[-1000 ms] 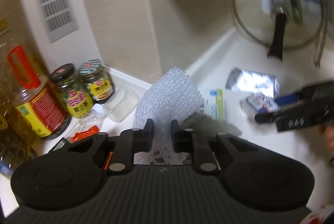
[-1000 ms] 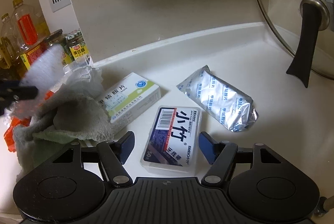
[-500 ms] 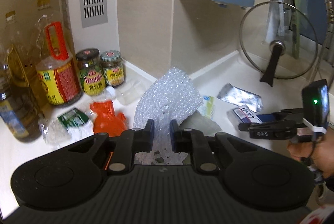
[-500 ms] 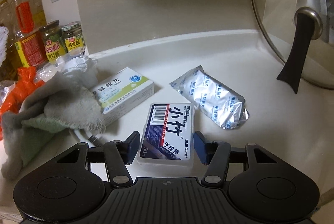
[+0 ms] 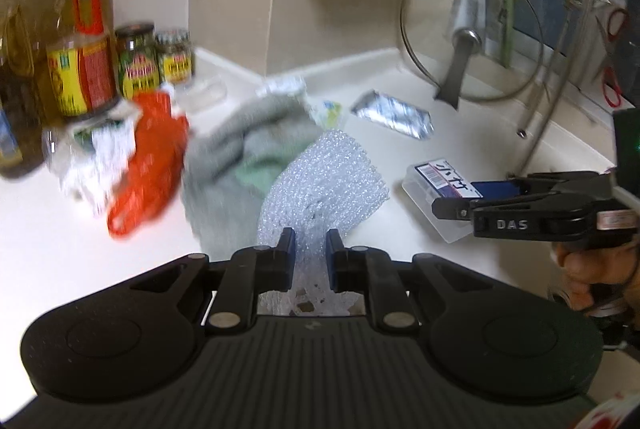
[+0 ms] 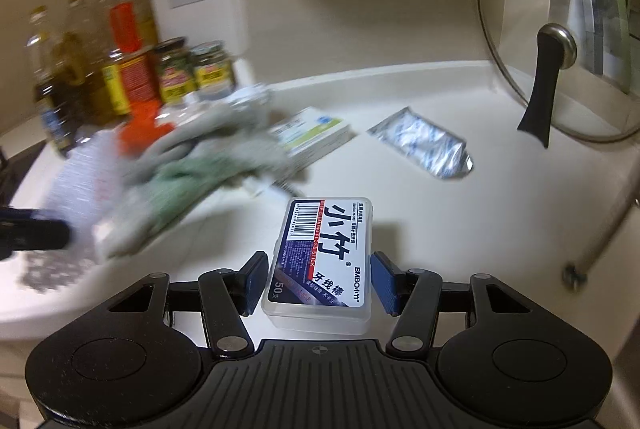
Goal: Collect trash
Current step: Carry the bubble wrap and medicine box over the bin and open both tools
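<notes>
My left gripper (image 5: 310, 243) is shut on a sheet of bubble wrap (image 5: 324, 185) and holds it above the white counter (image 5: 60, 253). My right gripper (image 6: 318, 269) is shut on a clear dental floss box (image 6: 324, 257) and holds it lifted off the counter; the box also shows in the left wrist view (image 5: 440, 195). A foil pouch (image 6: 424, 143), a white and green medicine box (image 6: 312, 133), a grey-green rag (image 6: 192, 165) and an orange plastic bag (image 5: 148, 157) lie on the counter.
Oil bottles (image 5: 80, 49) and sauce jars (image 5: 136, 61) stand at the back left. A glass pot lid (image 6: 556, 41) leans at the back right. A metal rack leg (image 5: 548, 101) stands at the right.
My right gripper has closed on the floss box and lifted it. My left gripper has pulled back and turned right with the bubble wrap.
</notes>
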`<state>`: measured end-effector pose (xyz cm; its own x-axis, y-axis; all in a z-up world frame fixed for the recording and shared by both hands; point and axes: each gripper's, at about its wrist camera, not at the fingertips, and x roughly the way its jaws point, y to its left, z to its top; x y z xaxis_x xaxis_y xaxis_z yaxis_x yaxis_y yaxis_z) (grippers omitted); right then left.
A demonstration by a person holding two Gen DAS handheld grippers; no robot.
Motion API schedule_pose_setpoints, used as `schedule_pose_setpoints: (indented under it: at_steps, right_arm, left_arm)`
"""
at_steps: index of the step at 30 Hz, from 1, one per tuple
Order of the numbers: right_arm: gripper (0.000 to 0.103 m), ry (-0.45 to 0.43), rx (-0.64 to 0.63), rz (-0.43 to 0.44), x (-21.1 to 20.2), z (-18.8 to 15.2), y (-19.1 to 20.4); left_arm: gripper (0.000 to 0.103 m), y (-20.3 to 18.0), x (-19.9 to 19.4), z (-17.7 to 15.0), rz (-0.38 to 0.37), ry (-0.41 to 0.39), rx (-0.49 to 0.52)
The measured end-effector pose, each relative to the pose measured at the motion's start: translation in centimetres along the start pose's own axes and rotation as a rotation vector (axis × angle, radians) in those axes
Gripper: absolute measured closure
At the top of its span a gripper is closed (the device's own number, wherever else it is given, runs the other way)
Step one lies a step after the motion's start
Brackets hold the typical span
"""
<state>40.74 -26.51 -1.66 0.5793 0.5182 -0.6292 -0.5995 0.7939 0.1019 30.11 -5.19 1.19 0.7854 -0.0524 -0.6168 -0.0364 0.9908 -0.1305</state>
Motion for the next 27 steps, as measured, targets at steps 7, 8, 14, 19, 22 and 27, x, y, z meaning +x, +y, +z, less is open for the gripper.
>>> schedule_pose_setpoints:
  at_steps: [7, 8, 14, 19, 22, 27]
  right_arm:
    - [0.047, 0.052, -0.015, 0.073, -3.6, -4.6, 5.3]
    - [0.047, 0.060, -0.018, 0.081, -3.9, -5.2, 6.0]
    - [0.047, 0.118, -0.066, 0.128, -4.7, -8.3, 9.5]
    - [0.047, 0.191, -0.133, 0.142, -3.6, -11.0, 11.8]
    - [0.047, 0.232, -0.175, 0.136, -2.4, -12.7, 12.7]
    - [0.047, 0.296, -0.213, 0.118, 0.1, -15.2, 13.1]
  left_arm:
    - [0.089, 0.9, -2.0, -5.4, -0.023, 0.083, -0.016]
    - [0.089, 1.1, -2.3, -6.1, -0.023, 0.094, -0.016]
    - [0.089, 2.3, -3.4, -9.4, -0.021, 0.153, -0.005]
    - [0.089, 3.2, -3.3, -11.8, -0.017, 0.202, -0.016]
    - [0.089, 3.6, -2.7, -13.3, -0.008, 0.237, -0.015]
    - [0.089, 4.3, -0.9, -15.6, 0.002, 0.303, -0.044]
